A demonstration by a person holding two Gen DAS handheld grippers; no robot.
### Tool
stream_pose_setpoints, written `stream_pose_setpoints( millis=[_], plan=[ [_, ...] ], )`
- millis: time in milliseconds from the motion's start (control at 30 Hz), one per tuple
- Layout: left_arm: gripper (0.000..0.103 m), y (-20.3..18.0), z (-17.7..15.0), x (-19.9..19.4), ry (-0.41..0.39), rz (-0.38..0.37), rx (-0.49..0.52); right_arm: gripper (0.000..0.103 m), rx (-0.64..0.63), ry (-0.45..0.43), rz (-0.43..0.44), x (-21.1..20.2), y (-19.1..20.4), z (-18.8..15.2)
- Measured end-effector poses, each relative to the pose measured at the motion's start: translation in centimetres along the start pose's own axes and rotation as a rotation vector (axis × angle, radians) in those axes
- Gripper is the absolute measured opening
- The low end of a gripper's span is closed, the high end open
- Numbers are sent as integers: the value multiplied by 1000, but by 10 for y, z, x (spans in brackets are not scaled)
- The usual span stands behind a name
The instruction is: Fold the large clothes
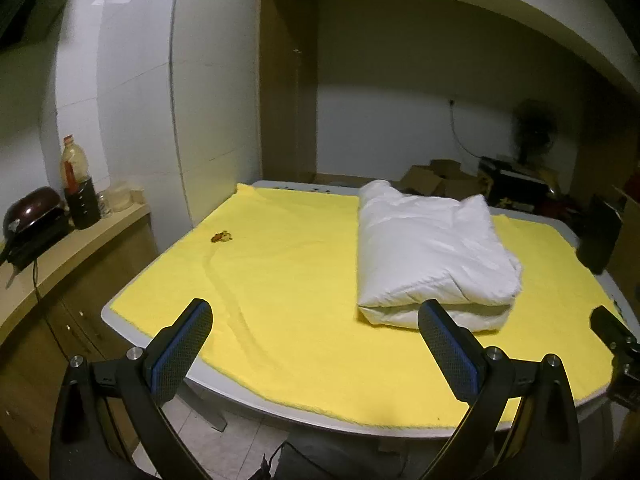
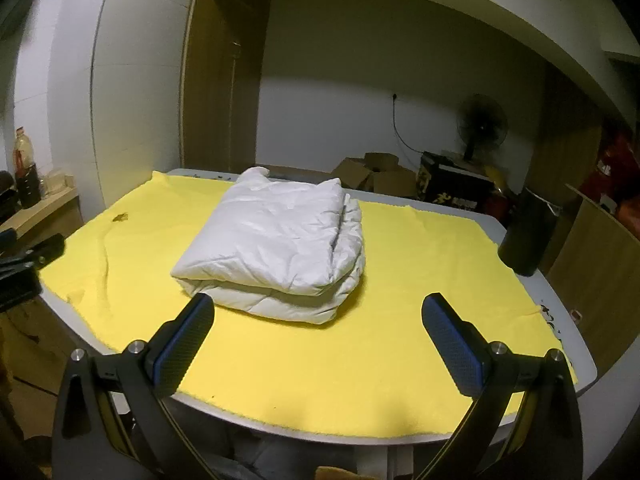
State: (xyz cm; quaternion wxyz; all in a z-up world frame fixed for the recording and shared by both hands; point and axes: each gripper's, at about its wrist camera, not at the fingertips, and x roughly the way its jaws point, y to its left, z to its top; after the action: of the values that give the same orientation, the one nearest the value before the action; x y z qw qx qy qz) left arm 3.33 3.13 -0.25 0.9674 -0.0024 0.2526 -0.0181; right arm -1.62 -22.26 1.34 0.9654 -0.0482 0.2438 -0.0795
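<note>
A white padded garment (image 1: 434,250) lies folded into a thick rectangular bundle on the yellow cloth (image 1: 280,264) that covers the table. It also shows in the right wrist view (image 2: 280,240), in the middle of the yellow cloth (image 2: 420,264). My left gripper (image 1: 316,320) is open and empty, held above the table's near edge, left of the bundle. My right gripper (image 2: 318,316) is open and empty, just in front of the bundle and not touching it.
A small brown patch (image 1: 221,236) marks the cloth at the far left. A counter (image 1: 68,248) on the left holds a bottle (image 1: 78,184) and a dark pot (image 1: 34,216). A black cylinder (image 2: 528,232) stands at the table's right edge. Cardboard boxes (image 2: 376,178) and a fan (image 2: 482,124) stand behind.
</note>
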Motion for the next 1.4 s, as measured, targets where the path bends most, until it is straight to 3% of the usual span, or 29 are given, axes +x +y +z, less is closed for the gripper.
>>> stream_pose_setpoints(
  millis=[233, 400, 1400],
  plan=[
    [103, -20, -12, 3, 56, -32, 37, 103, -19, -15, 51, -13, 13, -8],
    [103, -34, -23, 9, 104, -52, 70, 103, -25, -10, 40, -15, 10, -14],
    [103, -31, -28, 16, 147, -56, 67, 103, -30, 2, 54, -15, 11, -16]
  ],
)
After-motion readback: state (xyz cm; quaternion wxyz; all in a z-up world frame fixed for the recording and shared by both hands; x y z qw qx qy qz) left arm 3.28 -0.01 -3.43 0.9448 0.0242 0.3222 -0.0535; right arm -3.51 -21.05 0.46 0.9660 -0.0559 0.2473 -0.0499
